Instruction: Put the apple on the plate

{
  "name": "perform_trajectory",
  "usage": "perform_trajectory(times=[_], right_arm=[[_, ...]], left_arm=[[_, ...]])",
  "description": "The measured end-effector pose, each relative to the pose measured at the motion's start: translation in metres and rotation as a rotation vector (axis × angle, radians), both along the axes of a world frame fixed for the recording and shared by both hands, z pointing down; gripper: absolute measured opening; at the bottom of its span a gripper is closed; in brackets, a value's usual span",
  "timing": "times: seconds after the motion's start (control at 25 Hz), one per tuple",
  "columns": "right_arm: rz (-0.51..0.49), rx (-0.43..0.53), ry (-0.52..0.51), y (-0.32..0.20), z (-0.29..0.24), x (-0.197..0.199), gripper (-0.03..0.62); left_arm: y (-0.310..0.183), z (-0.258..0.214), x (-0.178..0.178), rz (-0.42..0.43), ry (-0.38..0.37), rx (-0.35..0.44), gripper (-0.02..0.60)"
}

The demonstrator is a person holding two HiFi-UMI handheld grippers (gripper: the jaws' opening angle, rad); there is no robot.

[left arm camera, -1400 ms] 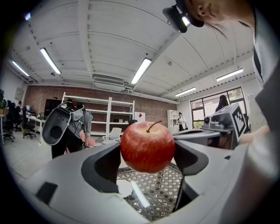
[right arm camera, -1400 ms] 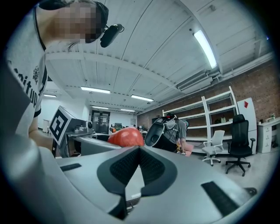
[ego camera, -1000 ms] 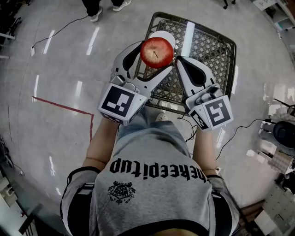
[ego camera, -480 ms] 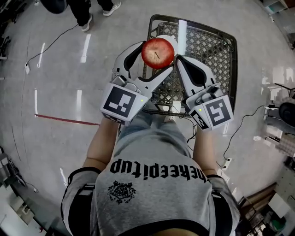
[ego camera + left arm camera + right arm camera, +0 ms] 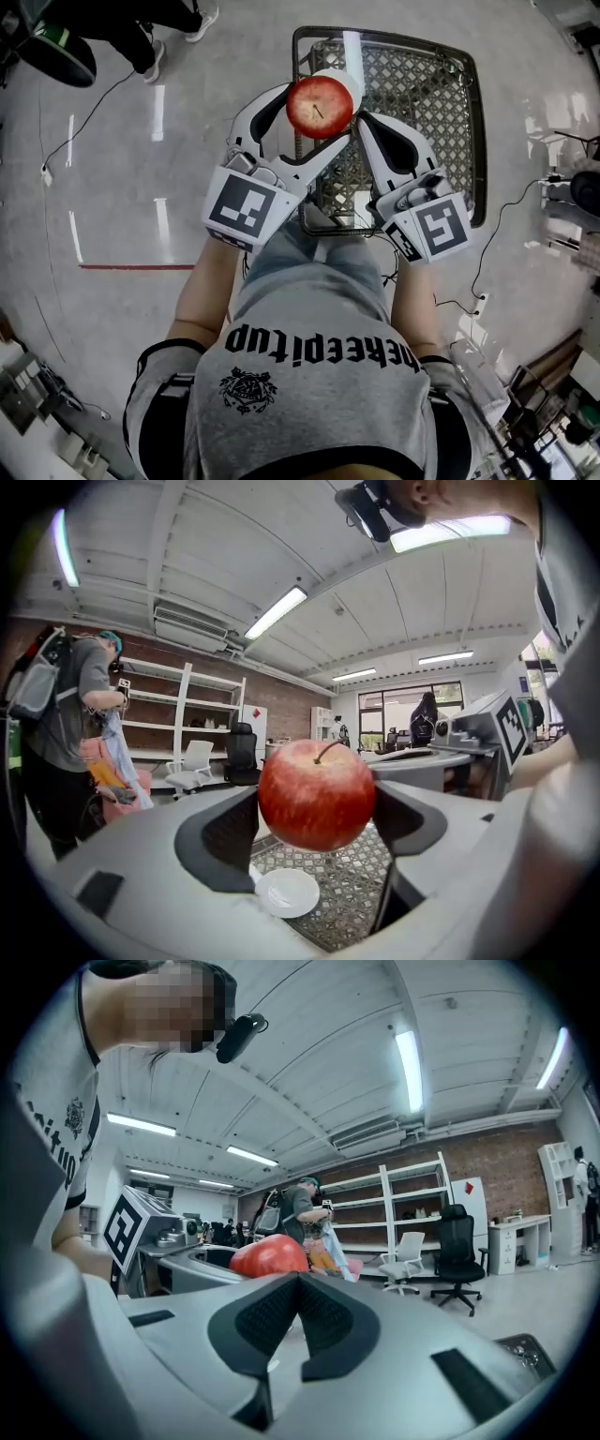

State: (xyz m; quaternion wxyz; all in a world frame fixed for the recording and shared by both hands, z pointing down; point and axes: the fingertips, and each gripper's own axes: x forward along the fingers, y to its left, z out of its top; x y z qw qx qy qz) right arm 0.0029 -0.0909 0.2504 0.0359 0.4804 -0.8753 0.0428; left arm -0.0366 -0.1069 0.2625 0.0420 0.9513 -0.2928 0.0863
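Observation:
A red apple is held up in the air by my left gripper, shut on it; in the left gripper view the apple fills the space between the jaws, stem up. Below and beyond it a small white plate lies on the mesh shelf of a metal cart; in the head view the plate peeks out behind the apple. My right gripper sits just right of the apple, shut with its pads together and nothing in them. From the right gripper view the apple shows to the left.
The cart stands on a shiny grey floor with cables and a red tape line. A person with a backpack stands at the left near shelves and office chairs.
The grippers and apple keep their pose in view. The floor and cart have shifted beneath me, the cart now lying more squarely ahead and the red tape line lower.

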Motion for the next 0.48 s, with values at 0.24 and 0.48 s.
perform_trajectory(times=[0.24,0.48], right_arm=[[0.070,-0.008,0.009,0.002,0.002,0.009,0.002],[0.112,-0.018,0.013,0.000,-0.002,0.023,0.002]], left_arm=[[-0.006,0.004,0.010,0.067,0.008,0.022,0.416],[-0.011,0.003,0.020,0.088,0.001,0.005,0.416]])
